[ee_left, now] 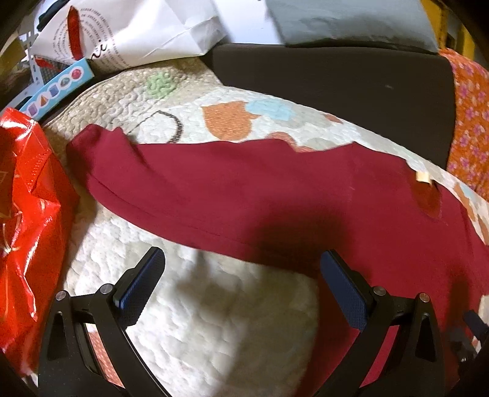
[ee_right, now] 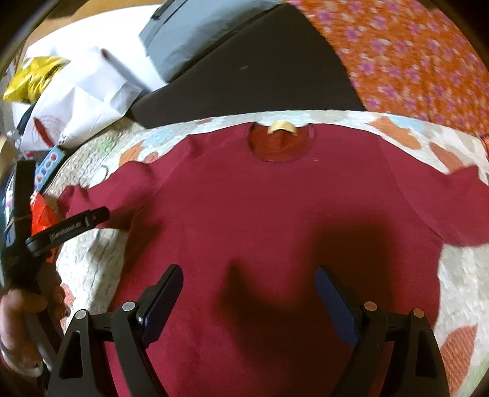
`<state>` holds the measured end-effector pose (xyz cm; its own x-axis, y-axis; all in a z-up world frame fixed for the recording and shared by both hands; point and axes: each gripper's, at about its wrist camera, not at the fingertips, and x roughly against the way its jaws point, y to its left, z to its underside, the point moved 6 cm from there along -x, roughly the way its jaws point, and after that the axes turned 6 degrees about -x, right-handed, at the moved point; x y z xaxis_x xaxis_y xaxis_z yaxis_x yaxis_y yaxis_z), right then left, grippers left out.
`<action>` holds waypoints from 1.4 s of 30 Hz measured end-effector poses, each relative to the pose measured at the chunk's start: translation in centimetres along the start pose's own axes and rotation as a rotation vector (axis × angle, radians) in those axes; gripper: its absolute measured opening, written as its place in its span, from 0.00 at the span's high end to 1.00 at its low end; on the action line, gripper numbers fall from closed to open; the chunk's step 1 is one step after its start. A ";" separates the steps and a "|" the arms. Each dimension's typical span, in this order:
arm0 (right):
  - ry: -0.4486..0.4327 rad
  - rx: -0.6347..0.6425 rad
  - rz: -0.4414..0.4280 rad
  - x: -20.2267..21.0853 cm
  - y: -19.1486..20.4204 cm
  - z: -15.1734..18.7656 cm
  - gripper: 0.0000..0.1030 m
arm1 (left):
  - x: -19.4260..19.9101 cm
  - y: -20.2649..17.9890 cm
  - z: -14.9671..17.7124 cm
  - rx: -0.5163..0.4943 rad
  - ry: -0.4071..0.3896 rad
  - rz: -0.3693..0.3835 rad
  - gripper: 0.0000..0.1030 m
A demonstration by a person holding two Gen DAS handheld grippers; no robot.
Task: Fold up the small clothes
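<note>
A dark red long-sleeved top (ee_right: 275, 220) lies spread flat on a quilted cream bedcover (ee_right: 91, 262), neckline with a tan label (ee_right: 281, 126) at the far side. Its left sleeve (ee_left: 189, 183) stretches out toward the left. My left gripper (ee_left: 241, 259) hovers open above the quilt just near that sleeve's lower hem, nothing between its fingers. My right gripper (ee_right: 249, 274) hangs open over the middle of the top's body, also holding nothing. In the right wrist view the left gripper (ee_right: 91, 215) shows at the left edge, held by a hand (ee_right: 27, 311).
A shiny red bag (ee_left: 27, 220) sits at the quilt's left edge. White paper bags (ee_left: 131, 33), a blue patterned box (ee_left: 58, 85) and a grey pillow (ee_left: 351, 21) lie beyond. A black cushion (ee_left: 336, 79) and orange flowered fabric (ee_right: 412, 55) border the far side.
</note>
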<state>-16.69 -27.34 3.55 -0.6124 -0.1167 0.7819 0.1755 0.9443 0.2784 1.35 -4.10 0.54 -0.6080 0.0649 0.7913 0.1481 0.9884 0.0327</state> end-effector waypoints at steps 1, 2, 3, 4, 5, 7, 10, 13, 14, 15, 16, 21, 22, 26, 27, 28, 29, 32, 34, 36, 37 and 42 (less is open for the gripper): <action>0.002 0.020 -0.009 -0.2 0.7 -0.4 0.16 | -0.3 0.5 0.0 0.012 0.011 -0.010 0.01; -0.002 0.035 -0.017 -0.3 1.3 -1.0 0.16 | -0.5 1.0 0.2 0.028 0.029 -0.019 0.01; -0.012 0.049 -0.031 -0.4 2.2 -1.8 0.16 | -0.6 1.4 0.4 0.049 0.045 -0.020 0.01; -0.019 0.061 -0.048 -0.5 3.0 -2.6 0.16 | -0.5 1.7 0.5 0.063 0.047 -0.016 0.01; -0.023 0.076 -0.073 -0.8 4.1 -3.6 0.16 | -0.3 2.1 0.7 0.074 0.042 -0.017 0.01; -0.024 0.123 -0.121 -1.9 6.5 -5.4 0.18 | 0.5 2.7 0.9 0.083 0.035 -0.024 0.01; -0.016 0.212 -0.168 -4.2 10.4 -7.5 0.25 | 2.1 3.8 1.2 0.089 0.023 -0.026 0.01; 0.019 0.298 -0.230 -7.0 15.1 -8.3 0.34 | 4.2 5.5 0.9 0.098 -0.008 -0.022 0.01; 0.029 0.328 -0.255 -7.9 16.8 -8.6 0.35 | 5.1 6.2 0.5 0.100 -0.034 -0.029 0.01; 0.040 0.357 -0.287 -8.8 18.7 -8.8 0.37 | 5.7 6.9 0.1 0.103 -0.060 -0.049 0.01; 0.051 0.380 -0.315 -9.4 20.0 -9.0 0.37 | 6.3 7.6 -0.3 0.107 -0.079 -0.071 0.01; 0.112 0.488 -0.475 -13.4 29.1 -10.9 0.38 | 8.1 11.3 -0.9 0.175 -0.133 -0.122 0.01; 0.109 0.498 -0.491 -13.9 30.4 -11.2 0.38 | 8.3 11.7 -0.8 0.189 -0.138 -0.115 0.01; 0.121 0.578 -0.539 -16.9 36.9 -10.7 0.38 | 9.3 11.9 -0.9 0.211 -0.168 -0.088 0.01; 0.138 0.581 -0.556 -17.8 38.3 -10.4 0.38 | 9.4 11.7 -1.0 0.201 -0.174 -0.088 0.01; 0.164 0.567 -0.584 -18.6 39.8 -10.0 0.38 | 9.5 11.5 -1.2 0.189 -0.179 -0.093 0.00; 0.192 0.544 -0.616 -19.5 41.1 -9.6 0.38 | 9.5 11.5 -1.3 0.180 -0.183 -0.096 0.01; 0.241 0.496 -0.672 -21.5 44.0 -8.9 0.38 | 9.8 11.7 -1.5 0.170 -0.196 -0.107 0.01; 0.265 0.472 -0.683 -22.4 45.5 -8.6 0.38 | 10.1 12.1 -1.6 0.188 -0.210 -0.106 0.01; 0.297 0.461 -0.695 -23.2 46.8 -7.9 0.38 | 10.1 12.4 -1.7 0.202 -0.217 -0.102 0.01; 0.306 0.463 -0.687 -23.8 47.5 -7.4 0.38 | 10.0 12.4 -1.7 0.206 -0.216 -0.099 0.01; 0.291 0.372 -0.695 -25.4 48.5 -6.7 0.80 | 9.3 11.4 -1.7 0.168 -0.191 -0.088 0.01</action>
<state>12.51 19.39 0.91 -0.2549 -0.7361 0.6270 -0.4655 0.6618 0.5877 -1.25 7.57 9.32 -0.7514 -0.0133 0.6597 -0.0337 0.9993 -0.0182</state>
